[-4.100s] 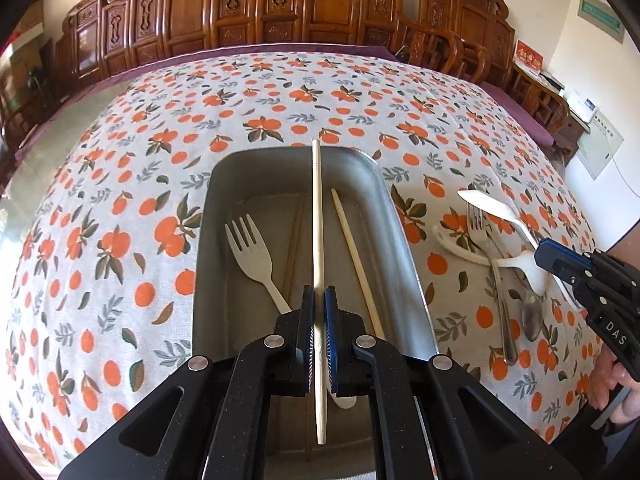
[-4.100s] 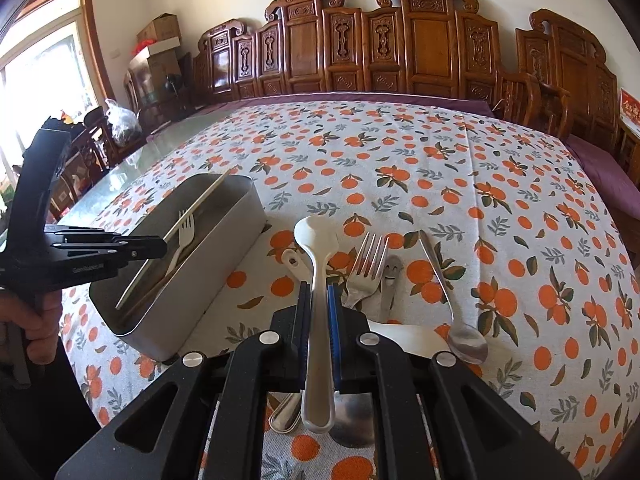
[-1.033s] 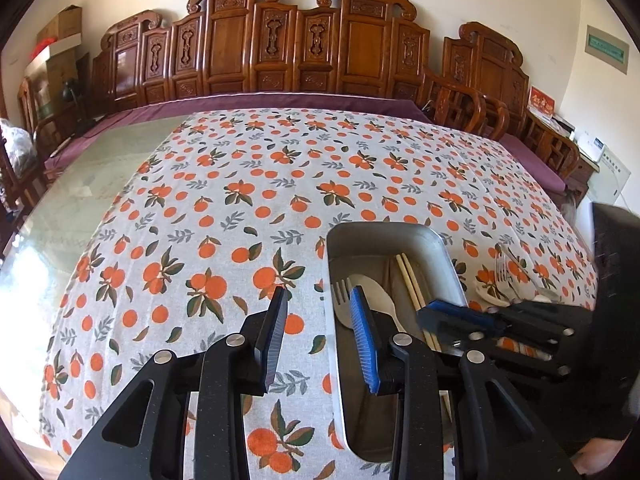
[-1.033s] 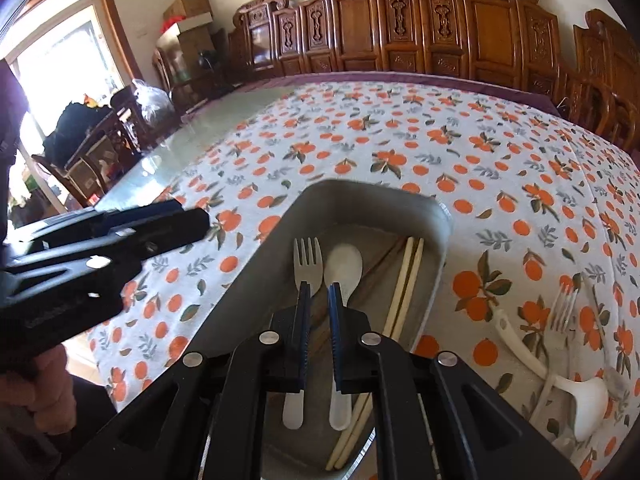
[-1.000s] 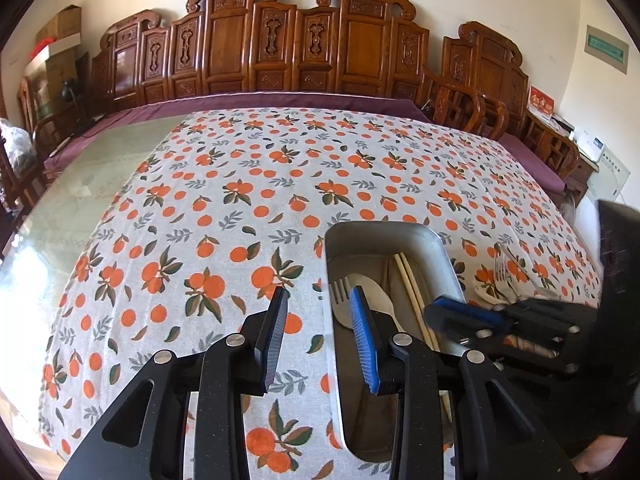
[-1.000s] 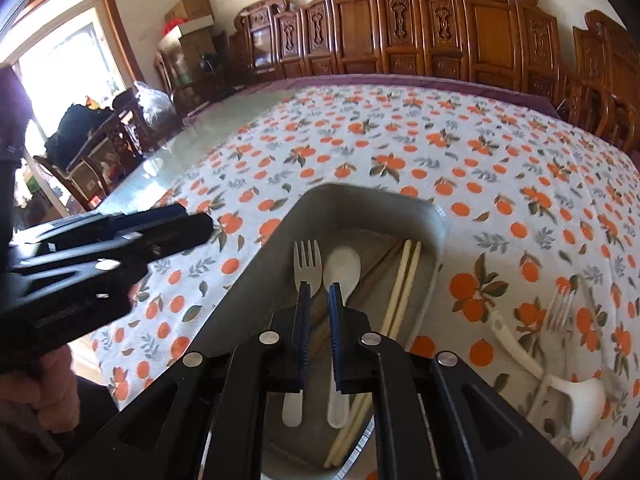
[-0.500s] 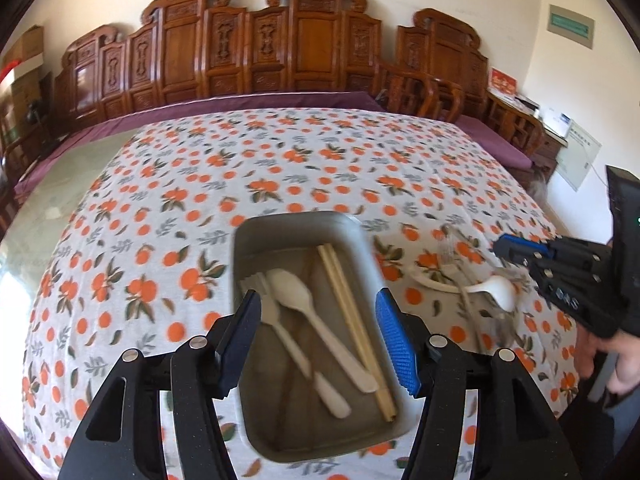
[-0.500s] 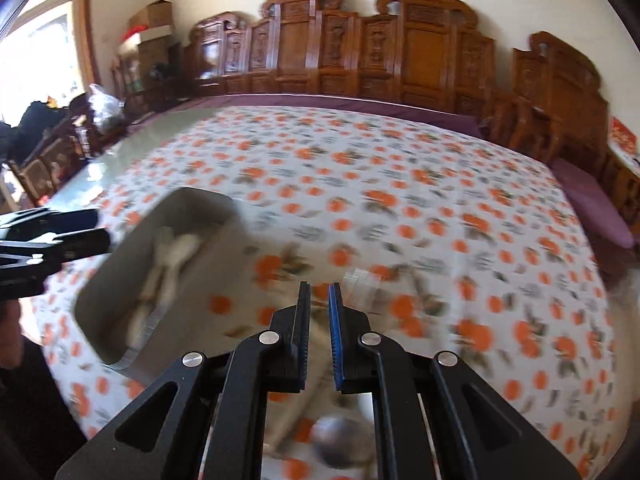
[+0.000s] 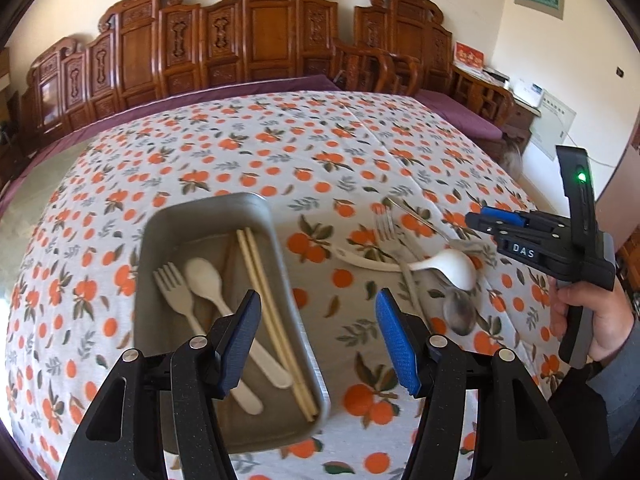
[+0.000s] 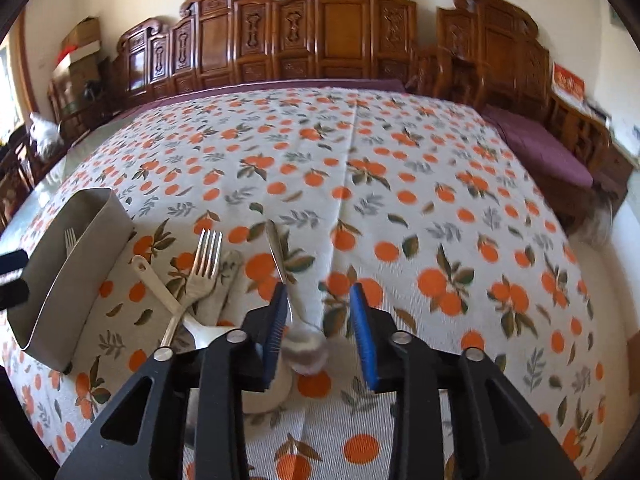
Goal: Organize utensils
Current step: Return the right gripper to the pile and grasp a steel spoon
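The grey metal tray (image 9: 276, 248) holds 1 cream fork (image 9: 172, 288), 1 cream spoon (image 9: 204, 280) and 2 pale chopsticks (image 9: 260, 280). Both grippers are empty: the left gripper (image 9: 316, 336) gapes, and the right gripper (image 10: 320, 332), labelled "DAS", is opening over 1 steel spoon (image 10: 306, 346).

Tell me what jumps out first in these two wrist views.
The orange-print tablecloth fills both views, with carved wooden chairs behind. On it a grey metal tray already holds a white fork, white spoon and chopsticks. Beside it lies a loose pile: metal fork, white ladle, metal spoon. The right gripper is over that spoon, jaws opening.
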A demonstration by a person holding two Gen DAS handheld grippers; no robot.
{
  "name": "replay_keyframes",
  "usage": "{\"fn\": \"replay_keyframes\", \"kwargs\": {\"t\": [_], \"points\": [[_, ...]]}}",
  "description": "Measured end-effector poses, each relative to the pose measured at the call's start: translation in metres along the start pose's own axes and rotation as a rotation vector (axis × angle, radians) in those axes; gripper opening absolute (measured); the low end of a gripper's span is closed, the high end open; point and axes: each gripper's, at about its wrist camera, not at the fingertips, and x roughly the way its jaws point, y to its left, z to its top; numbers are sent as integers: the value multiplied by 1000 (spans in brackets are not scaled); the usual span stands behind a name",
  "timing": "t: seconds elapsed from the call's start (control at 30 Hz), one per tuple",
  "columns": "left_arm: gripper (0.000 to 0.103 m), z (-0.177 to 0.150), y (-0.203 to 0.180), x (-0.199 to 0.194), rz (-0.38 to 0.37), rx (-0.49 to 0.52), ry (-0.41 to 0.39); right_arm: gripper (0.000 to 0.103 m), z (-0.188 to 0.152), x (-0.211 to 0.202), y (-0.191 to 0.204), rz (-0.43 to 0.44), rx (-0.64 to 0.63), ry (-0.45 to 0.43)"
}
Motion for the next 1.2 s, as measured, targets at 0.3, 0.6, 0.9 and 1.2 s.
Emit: {"fn": "replay_keyframes", "kwargs": {"t": [0.3, 0.6, 0.9, 1.2], "points": [[56, -4, -14, 3, -3, 28, 14, 43, -12, 19, -3, 15, 83, 86], [56, -7, -20, 4, 6, 47, 19, 29, -16, 24, 12, -29, 57, 106], [56, -9, -26, 6, 13, 64, 26, 5, -13, 18, 9, -19, 74, 82], [56, -12, -35, 8, 16, 70, 28, 2, -7, 3, 7, -14, 64, 18]]}}
